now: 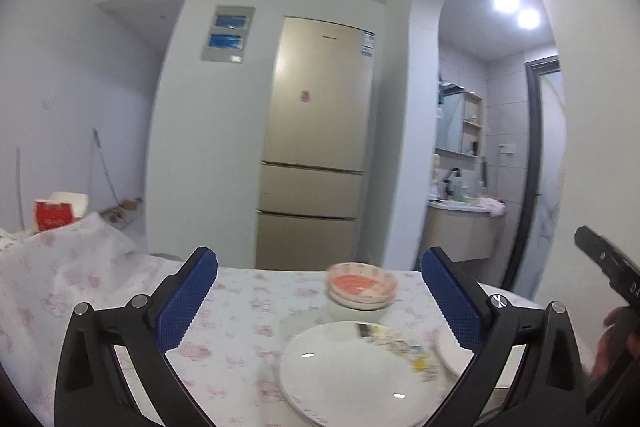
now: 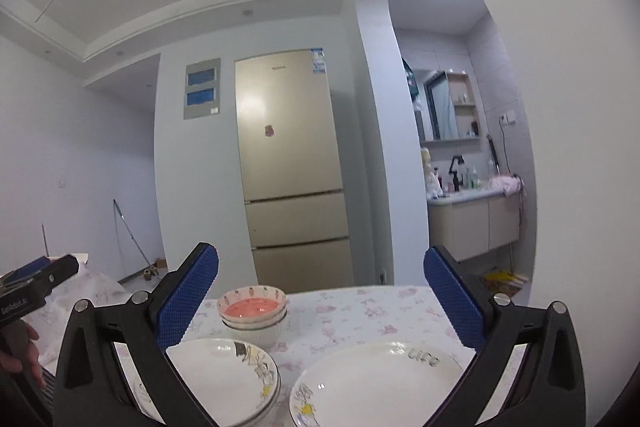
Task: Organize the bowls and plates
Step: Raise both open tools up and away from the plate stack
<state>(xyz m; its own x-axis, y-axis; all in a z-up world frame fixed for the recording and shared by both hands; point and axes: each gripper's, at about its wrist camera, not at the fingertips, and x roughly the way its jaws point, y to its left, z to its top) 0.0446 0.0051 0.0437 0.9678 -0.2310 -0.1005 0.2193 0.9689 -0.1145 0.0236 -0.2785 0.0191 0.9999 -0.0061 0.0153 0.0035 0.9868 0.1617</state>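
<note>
A stack of small bowls, the top one pink-red inside, stands on the table with the floral cloth. In front of it lies a stack of white plates with a cartoon print. Beside it on the right lies another white plate, half hidden behind a finger in the left wrist view. My left gripper hangs open above the plates, holding nothing. My right gripper is likewise open and empty, raised above the table.
Beyond the table's far edge stands a beige fridge. An arch on the right leads to a washroom vanity. A red-and-white box sits at the far left. The other gripper's black body shows at each view's edge.
</note>
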